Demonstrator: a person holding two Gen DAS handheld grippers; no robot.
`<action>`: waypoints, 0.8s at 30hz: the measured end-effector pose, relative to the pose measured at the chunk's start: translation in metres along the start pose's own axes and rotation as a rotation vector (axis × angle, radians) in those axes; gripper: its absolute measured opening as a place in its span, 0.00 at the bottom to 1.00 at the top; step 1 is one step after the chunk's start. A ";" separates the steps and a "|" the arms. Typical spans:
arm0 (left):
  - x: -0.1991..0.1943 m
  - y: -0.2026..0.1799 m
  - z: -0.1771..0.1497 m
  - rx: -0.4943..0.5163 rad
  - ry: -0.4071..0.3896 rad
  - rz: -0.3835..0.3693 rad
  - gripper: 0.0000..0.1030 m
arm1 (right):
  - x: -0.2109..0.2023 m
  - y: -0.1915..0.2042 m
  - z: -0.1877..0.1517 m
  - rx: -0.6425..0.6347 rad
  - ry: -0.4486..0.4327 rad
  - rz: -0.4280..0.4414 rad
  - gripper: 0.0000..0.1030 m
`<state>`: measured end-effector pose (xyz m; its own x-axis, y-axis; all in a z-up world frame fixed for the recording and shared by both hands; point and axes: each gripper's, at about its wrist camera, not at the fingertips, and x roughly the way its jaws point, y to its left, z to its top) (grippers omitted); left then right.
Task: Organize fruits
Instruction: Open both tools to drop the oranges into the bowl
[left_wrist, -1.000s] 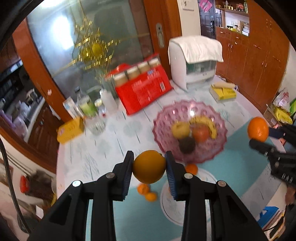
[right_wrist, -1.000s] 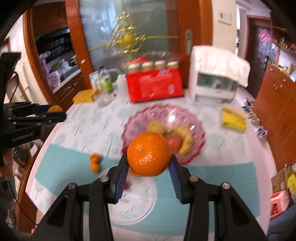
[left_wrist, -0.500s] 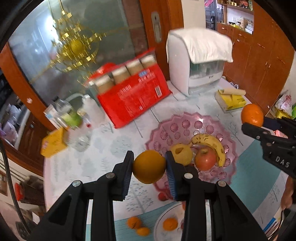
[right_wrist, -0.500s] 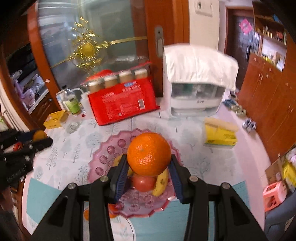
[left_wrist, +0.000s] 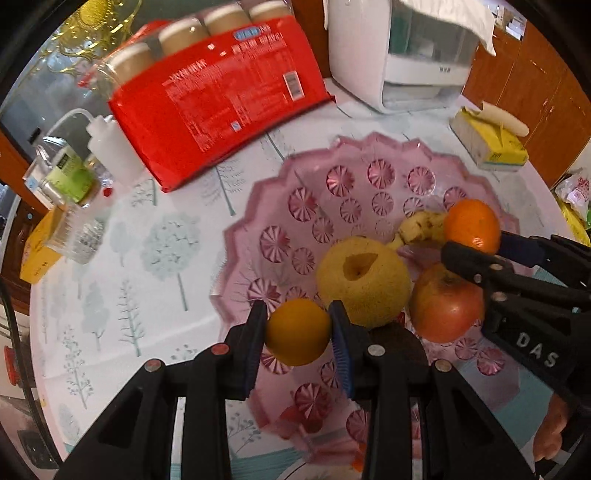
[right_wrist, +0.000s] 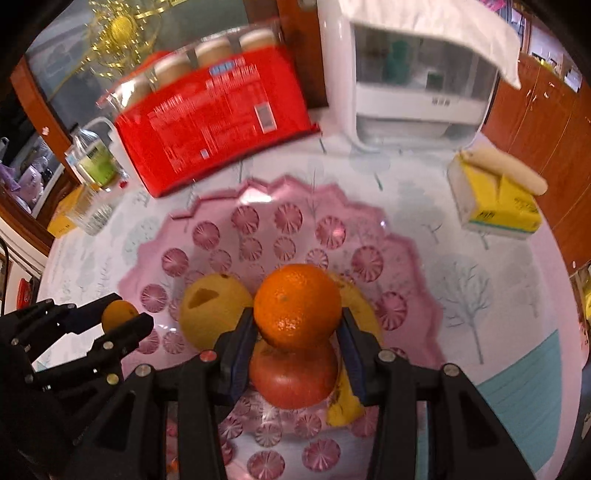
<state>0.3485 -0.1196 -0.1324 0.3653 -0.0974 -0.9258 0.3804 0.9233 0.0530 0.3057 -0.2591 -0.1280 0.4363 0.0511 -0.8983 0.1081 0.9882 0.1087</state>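
My left gripper (left_wrist: 298, 332) is shut on a small orange (left_wrist: 298, 331) and holds it over the near left part of the pink glass fruit bowl (left_wrist: 351, 177). My right gripper (right_wrist: 298, 328) is shut on a larger orange (right_wrist: 297, 305) above the bowl (right_wrist: 258, 218), right over a red apple (right_wrist: 293, 378). In the bowl lie a yellow pear (left_wrist: 364, 280), the apple (left_wrist: 445, 308), a banana (left_wrist: 419, 223) and a dark fruit (left_wrist: 393, 341), partly hidden. The right gripper with its orange (left_wrist: 472, 224) shows in the left wrist view; the left gripper (right_wrist: 122, 317) shows in the right wrist view.
A red pack of cups (left_wrist: 218, 92), a white appliance (left_wrist: 402, 55), a yellow tissue box (left_wrist: 487, 144) and bottles (left_wrist: 70, 177) stand behind the bowl on the tree-patterned tablecloth (left_wrist: 147, 258). A white plate's rim (left_wrist: 306, 469) lies at the near edge.
Both grippers have moved forward and down over the bowl, each still holding its orange. The bowl and fruit now fill the views; the small oranges and plate have dropped out of sight.
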 end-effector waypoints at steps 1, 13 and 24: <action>0.004 -0.001 0.001 0.003 0.003 -0.003 0.32 | 0.004 0.000 0.000 0.001 0.006 -0.001 0.43; 0.016 0.001 0.007 -0.011 0.002 -0.016 0.32 | 0.030 0.007 0.005 0.005 0.034 0.025 0.44; 0.004 0.004 -0.001 -0.053 0.008 -0.045 0.77 | 0.003 0.010 0.006 -0.001 -0.029 0.044 0.44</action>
<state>0.3504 -0.1162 -0.1360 0.3422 -0.1364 -0.9297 0.3507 0.9365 -0.0083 0.3137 -0.2494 -0.1273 0.4663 0.0902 -0.8800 0.0876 0.9852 0.1473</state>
